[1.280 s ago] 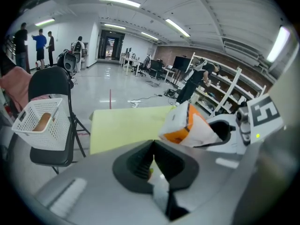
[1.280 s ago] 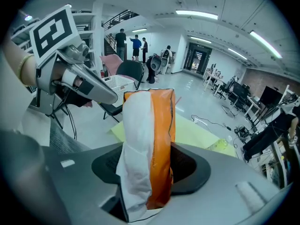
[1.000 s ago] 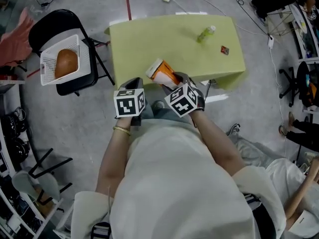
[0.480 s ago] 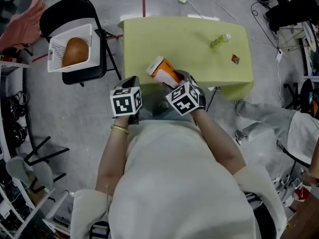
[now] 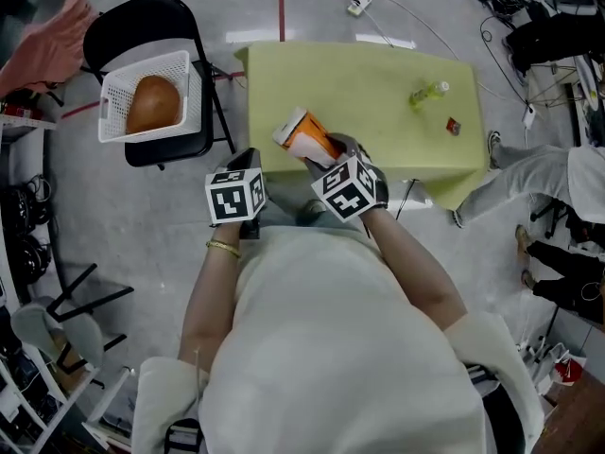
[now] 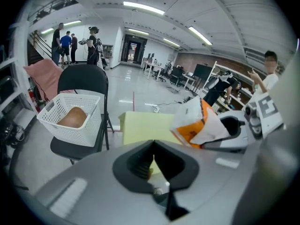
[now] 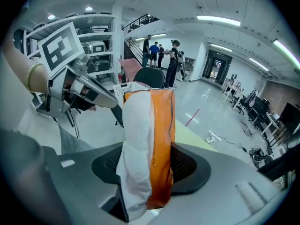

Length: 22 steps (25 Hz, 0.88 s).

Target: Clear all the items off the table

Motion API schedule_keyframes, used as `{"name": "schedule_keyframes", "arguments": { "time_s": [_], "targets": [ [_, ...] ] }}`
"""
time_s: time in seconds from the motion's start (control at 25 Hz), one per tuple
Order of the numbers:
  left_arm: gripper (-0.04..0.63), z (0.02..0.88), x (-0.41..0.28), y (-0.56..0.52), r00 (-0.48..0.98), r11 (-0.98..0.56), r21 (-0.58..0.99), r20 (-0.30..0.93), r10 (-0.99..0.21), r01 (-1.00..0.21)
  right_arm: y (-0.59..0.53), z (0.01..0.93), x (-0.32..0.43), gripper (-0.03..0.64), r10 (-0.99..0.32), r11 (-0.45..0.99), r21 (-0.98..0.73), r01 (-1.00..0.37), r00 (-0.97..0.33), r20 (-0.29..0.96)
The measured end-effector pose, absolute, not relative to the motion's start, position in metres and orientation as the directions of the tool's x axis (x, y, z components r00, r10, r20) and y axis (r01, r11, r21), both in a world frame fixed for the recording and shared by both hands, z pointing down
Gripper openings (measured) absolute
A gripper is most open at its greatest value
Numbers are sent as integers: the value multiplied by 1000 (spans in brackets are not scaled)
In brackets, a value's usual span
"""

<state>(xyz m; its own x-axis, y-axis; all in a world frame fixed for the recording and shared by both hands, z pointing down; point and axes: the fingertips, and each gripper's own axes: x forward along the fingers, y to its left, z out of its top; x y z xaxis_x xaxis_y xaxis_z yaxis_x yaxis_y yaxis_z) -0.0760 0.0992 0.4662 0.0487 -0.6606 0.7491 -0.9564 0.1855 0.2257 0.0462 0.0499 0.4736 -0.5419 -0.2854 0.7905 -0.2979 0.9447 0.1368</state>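
Bag stays clamped in the right gripper, nearing the basket. Left gripper is closed, empty. Bottle remains near the table's right edge.

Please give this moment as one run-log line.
right gripper: shut on bag | left gripper: shut, empty | table: bottle, red item | basket: on chair, brown item inside

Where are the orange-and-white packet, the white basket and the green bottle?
orange-and-white packet [image 5: 307, 138], head view, middle of its orange face.
white basket [image 5: 113, 107], head view, its left mesh wall.
green bottle [image 5: 427, 93], head view, mid-body.
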Motion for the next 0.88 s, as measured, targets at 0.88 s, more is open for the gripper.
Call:
{"name": "schedule_keyframes", "arguments": {
  "time_s": [0.88],
  "targets": [
    [9, 462, -227, 65, 36, 219, 241, 744, -667, -946, 18, 466, -105, 247, -251, 961, 138, -239, -544, 800]
  ]
}}
